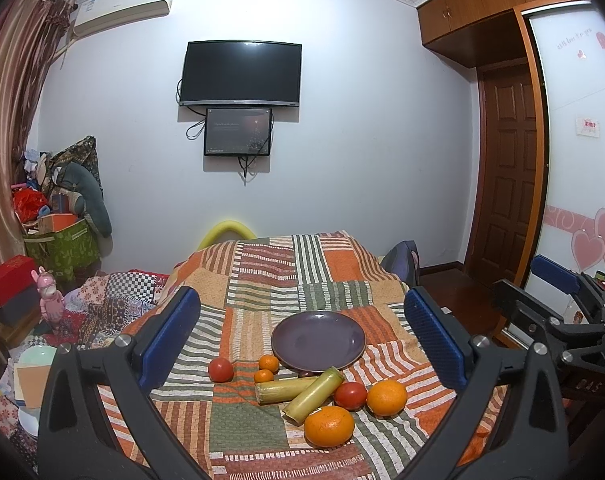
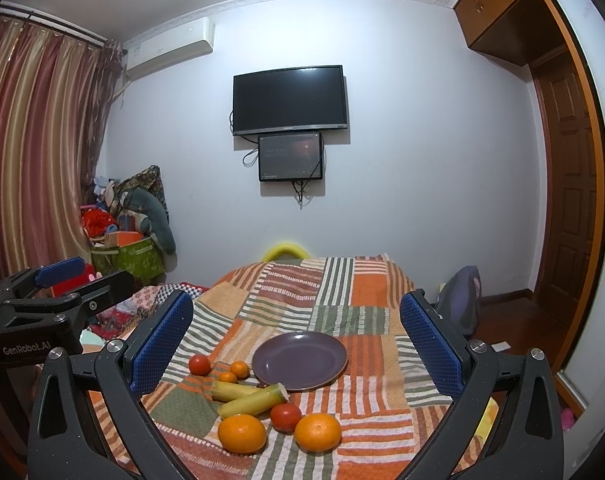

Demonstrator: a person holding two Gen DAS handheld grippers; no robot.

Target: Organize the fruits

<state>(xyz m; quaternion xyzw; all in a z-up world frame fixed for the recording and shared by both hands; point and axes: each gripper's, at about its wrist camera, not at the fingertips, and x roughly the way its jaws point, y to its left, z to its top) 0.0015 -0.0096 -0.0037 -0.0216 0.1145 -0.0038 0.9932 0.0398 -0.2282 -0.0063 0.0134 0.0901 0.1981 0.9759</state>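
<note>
You are losing part of the purple plate's (image 2: 299, 360) near rim behind a sugarcane piece (image 2: 252, 401). The smaller screen's (image 1: 238, 132) text is reading too small, and both views are cropping the gripper bodies below the plate.

"GenRobot.AI" on the left tongs (image 2: 58, 276) body.

One purple plate (image 2: 300, 360), two oranges (image 2: 241, 433), two tomatoes (image 2: 200, 365), two tangerines (image 2: 239, 369), and what look like two sugarcane pieces (image 2: 254, 400).

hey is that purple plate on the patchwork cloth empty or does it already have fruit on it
Empty. The purple plate shows only its bare inside in both views; the oranges, tomatoes and sugarcane pieces all lie on the cloth in front of it.
</note>
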